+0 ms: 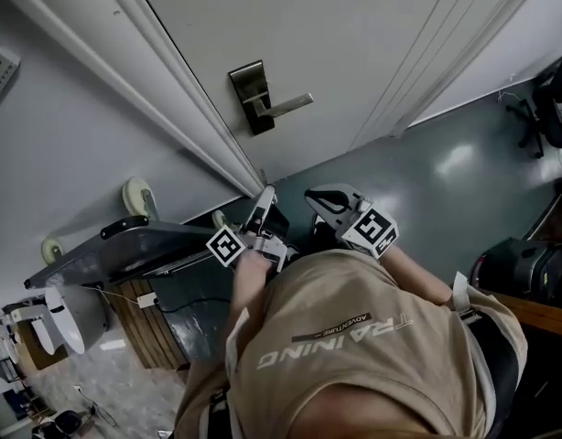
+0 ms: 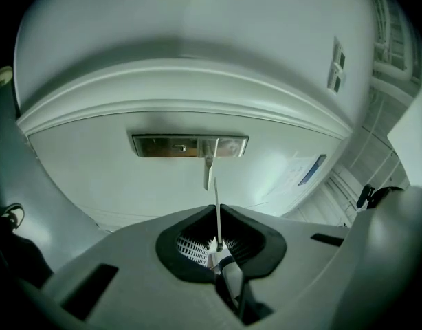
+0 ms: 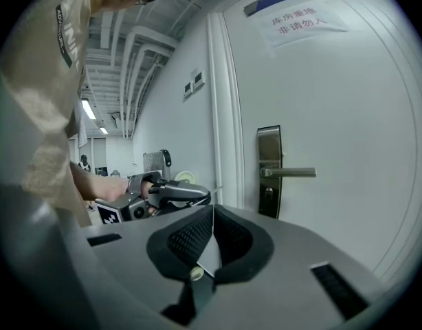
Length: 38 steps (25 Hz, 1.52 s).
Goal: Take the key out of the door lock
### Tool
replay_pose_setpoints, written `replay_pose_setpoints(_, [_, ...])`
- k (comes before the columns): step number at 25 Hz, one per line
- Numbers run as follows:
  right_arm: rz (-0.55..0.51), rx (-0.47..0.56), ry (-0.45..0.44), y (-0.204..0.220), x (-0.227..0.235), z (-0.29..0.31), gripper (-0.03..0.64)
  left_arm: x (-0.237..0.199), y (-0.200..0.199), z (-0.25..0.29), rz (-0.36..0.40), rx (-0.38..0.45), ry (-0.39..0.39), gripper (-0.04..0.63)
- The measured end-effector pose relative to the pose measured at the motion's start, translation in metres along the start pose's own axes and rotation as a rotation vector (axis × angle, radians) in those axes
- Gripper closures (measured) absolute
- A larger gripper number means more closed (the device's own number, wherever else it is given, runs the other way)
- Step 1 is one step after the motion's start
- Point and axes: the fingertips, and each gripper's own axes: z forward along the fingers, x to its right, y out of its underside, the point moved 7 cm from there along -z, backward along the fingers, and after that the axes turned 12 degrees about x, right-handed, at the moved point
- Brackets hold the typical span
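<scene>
Thin silver metal key: seen edge-on, pinched between the pads of the left gripper, blade standing out past the fingertips. It is out of the lock and well apart from the dark brass lock plate and its silver lever handle ahead.

Right gripper: jaws pressed together, nothing between them. It is beside the left gripper and points toward the same plate.

Both grippers are held low in front of the pale grey door. Grey-green glossy floor. Dark wheeled cart against the left wall. Black office chair far right.

Writing: white paper notice on the door, two lines of Chinese, apparently "库房重地 / 非请勿入". The person's tan T-shirt reads "TRAINING", with a small "ADVENTURE".
</scene>
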Motion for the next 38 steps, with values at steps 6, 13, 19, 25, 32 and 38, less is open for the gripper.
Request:
replay_pose_setpoints(6, [0.033,-0.001,-0.002,-0.001,-0.024,-0.014,0.601,-0.006,0.010,-0.018,-0.029,0.005,0.024,0.572])
replay_pose_setpoints(13, [0.039,0.027,0.020,-0.005,-0.028,-0.005,0.601,0.011,0.004,-0.020,-0.018,-0.027,0.066,0.572])
replay_pose_setpoints(19, [0.030,0.042,0.028,-0.007,-0.025,0.004,0.601,0.017,0.011,-0.017,0.047,-0.108,0.086,0.572])
replay_pose_setpoints(25, [0.013,0.023,0.037,-0.009,-0.020,0.003,0.601,0.021,0.015,-0.006,0.107,-0.127,0.090,0.572])
replay_pose_setpoints(32, [0.007,0.034,0.053,-0.013,-0.011,0.001,0.601,0.028,0.011,0.006,0.204,-0.162,0.090,0.572])
replay_pose_setpoints(38, [0.018,0.031,0.014,-0.012,0.001,-0.012,0.601,0.043,0.013,0.011,0.520,-0.122,-0.014,0.572])
